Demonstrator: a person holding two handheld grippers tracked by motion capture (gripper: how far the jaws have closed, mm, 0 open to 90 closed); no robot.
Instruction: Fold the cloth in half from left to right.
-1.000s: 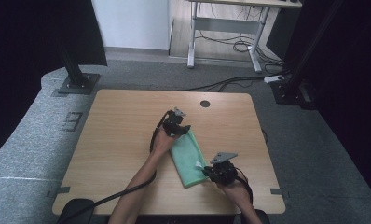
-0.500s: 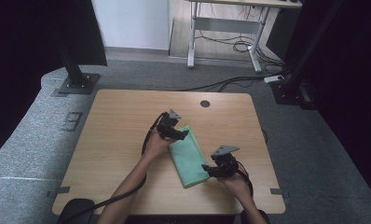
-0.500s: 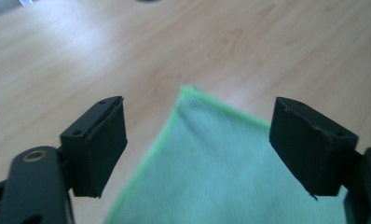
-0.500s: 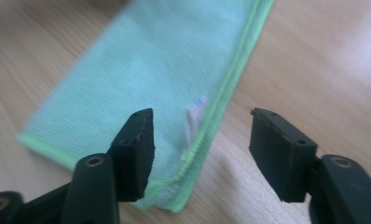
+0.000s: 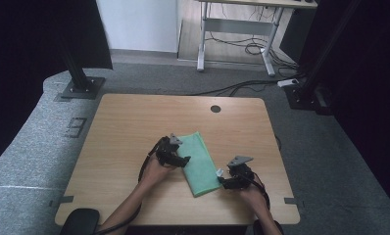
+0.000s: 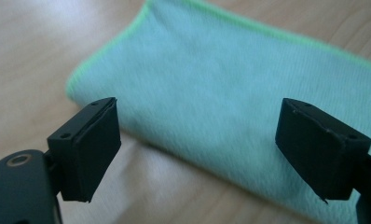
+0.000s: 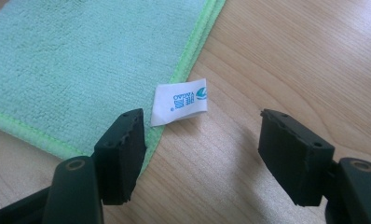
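Note:
A folded light-green cloth (image 5: 199,162) lies flat near the middle of the wooden table (image 5: 129,127). My left gripper (image 5: 179,160) is at the cloth's left edge; in the left gripper view its jaws are wide apart over the cloth (image 6: 230,98), holding nothing. My right gripper (image 5: 225,181) sits by the cloth's near right corner, open. In the right gripper view the cloth (image 7: 90,60) and its white label (image 7: 179,103) lie just ahead of the jaws, the label on bare wood beside the green hem.
A round cable hole (image 5: 215,108) is in the table's far edge. Black stand bases (image 5: 80,88) sit on the grey floor to the left and right (image 5: 305,95). A desk frame with cables (image 5: 237,39) stands beyond.
The left gripper has drawn back toward the cloth's left edge and the person. The right gripper has shifted slightly. The cloth has not visibly moved.

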